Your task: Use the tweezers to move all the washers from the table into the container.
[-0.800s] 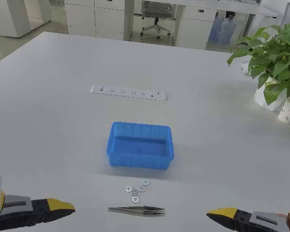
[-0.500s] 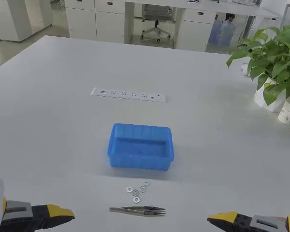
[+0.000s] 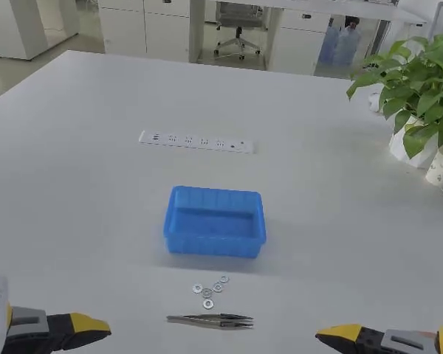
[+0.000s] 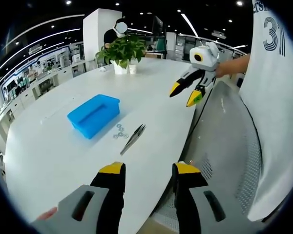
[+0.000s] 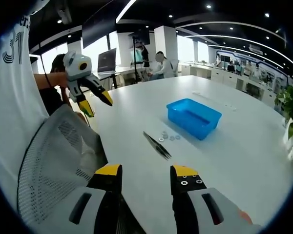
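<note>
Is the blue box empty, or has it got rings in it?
Empty: the blue box shows a bare floor; the washers lie outside it.

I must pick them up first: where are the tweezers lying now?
In the head view the tweezers lie flat on the table, low centre, just nearer the person than the washers before the blue container.

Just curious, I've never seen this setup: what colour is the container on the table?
Bright blue. The container shows best in the head view.
</note>
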Demonstrator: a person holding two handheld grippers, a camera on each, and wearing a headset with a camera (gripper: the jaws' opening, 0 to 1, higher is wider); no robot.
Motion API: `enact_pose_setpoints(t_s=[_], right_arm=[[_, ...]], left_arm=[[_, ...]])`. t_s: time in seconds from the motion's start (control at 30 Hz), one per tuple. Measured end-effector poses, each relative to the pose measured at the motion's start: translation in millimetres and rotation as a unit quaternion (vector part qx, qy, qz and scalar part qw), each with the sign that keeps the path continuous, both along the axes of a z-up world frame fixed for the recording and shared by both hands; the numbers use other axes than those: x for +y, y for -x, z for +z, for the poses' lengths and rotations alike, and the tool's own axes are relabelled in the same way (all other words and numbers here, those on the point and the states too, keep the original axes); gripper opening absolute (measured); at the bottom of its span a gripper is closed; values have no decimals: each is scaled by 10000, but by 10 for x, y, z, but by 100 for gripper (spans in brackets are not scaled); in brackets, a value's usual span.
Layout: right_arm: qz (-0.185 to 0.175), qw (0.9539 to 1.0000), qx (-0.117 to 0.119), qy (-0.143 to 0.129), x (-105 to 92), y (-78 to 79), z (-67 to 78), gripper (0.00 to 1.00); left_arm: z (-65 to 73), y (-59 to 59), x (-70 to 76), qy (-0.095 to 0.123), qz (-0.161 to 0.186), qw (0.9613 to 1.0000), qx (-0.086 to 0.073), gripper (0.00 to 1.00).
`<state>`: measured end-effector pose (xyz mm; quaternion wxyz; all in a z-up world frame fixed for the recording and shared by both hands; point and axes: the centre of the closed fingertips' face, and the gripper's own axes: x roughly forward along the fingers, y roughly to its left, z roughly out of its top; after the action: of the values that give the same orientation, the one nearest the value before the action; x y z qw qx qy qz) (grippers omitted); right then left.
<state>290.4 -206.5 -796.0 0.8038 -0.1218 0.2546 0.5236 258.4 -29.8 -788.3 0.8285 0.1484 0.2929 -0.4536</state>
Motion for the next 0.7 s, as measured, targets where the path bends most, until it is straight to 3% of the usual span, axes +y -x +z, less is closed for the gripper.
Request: enact_pose_setpoints(t_s=[0.13, 0.2, 0.27, 0.4, 0.5, 0.7], right_arm=[[8, 10000, 17, 29, 3, -6, -20, 41], [2, 10000, 29, 30, -1, -11, -24, 41], [-4, 10000, 55, 38, -5, -13, -34, 41], [-19, 9999, 81, 112, -16, -30, -71, 41], [-6, 9999, 159, 46, 21, -62, -74, 41], [161, 9997, 58, 187, 148, -219, -102, 41]], left_arm=[[-4, -73, 15, 15, 69, 9999, -107, 43], [-89, -117, 60, -289, 94, 9993, -227, 43], [-146, -114, 47, -361, 107, 9991, -213, 43], [-145, -169, 24, -157, 363, 9990, -188, 43], [-166, -242, 0, -163, 488, 9985, -184, 44], [-208, -456, -114, -60, 698, 9975, -57, 41]])
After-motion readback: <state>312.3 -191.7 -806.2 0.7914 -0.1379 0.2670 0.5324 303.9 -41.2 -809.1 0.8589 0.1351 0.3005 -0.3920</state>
